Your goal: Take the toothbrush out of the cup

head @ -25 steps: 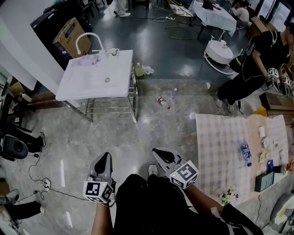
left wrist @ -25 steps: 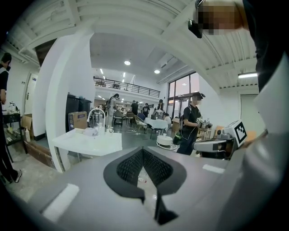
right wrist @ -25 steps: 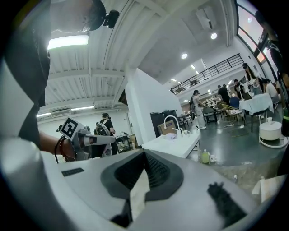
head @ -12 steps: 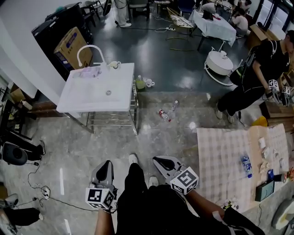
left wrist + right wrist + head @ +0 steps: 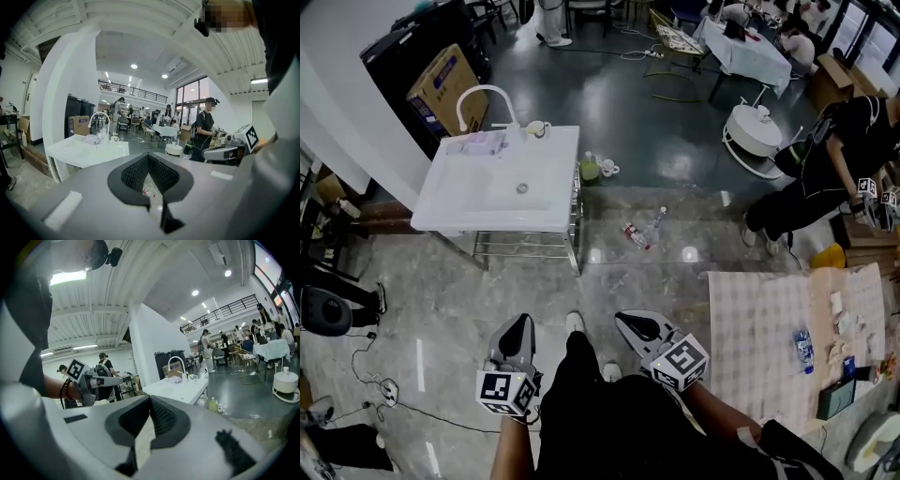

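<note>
Far ahead on the counter (image 5: 473, 192), the cup (image 5: 536, 128) sits at the back edge, toothbrush too small to make out. My left tongs (image 5: 517, 324) and right tongs (image 5: 630, 322), both closed and empty, point forward, held low.

Open hall floor with a sink stand, loose bottles and a checked cloth

A white sink unit (image 5: 487, 197) with a curved white faucet (image 5: 483, 88) stands at upper left on a metal frame. A cardboard box (image 5: 441, 80) sits behind it, and a green bottle (image 5: 590, 167) stands on the floor at its right side. Two plastic bottles (image 5: 642, 228) lie on the grey floor near centre. A checked cloth (image 5: 759, 328) is spread at lower right, and a person in black (image 5: 825, 164) bends over at the right edge.
</note>
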Demonstrator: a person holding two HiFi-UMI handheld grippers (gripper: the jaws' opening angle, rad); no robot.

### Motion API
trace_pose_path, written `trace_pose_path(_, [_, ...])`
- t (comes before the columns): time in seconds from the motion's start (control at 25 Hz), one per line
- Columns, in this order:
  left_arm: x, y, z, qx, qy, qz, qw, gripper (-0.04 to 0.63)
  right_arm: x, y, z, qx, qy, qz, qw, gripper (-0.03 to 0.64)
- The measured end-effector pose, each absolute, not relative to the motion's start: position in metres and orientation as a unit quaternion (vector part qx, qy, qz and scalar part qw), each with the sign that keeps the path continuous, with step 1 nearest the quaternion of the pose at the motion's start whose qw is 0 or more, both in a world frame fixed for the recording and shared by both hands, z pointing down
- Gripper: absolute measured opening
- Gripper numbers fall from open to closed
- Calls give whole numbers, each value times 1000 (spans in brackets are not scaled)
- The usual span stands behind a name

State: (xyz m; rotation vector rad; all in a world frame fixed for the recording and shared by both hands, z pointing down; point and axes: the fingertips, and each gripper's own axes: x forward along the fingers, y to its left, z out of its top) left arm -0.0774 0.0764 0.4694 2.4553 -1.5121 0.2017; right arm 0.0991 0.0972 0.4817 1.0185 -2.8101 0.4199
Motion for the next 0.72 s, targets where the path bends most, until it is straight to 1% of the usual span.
trace_pose_path(0.28, [-84,20,470,844,-516,59,134,9,99,43,483,346,-924,143,73,12])
trace_pose_path(0.72, [-128,-61,478,842,-515,57,152,9,51,-38,478,339,-925,143,91,12])
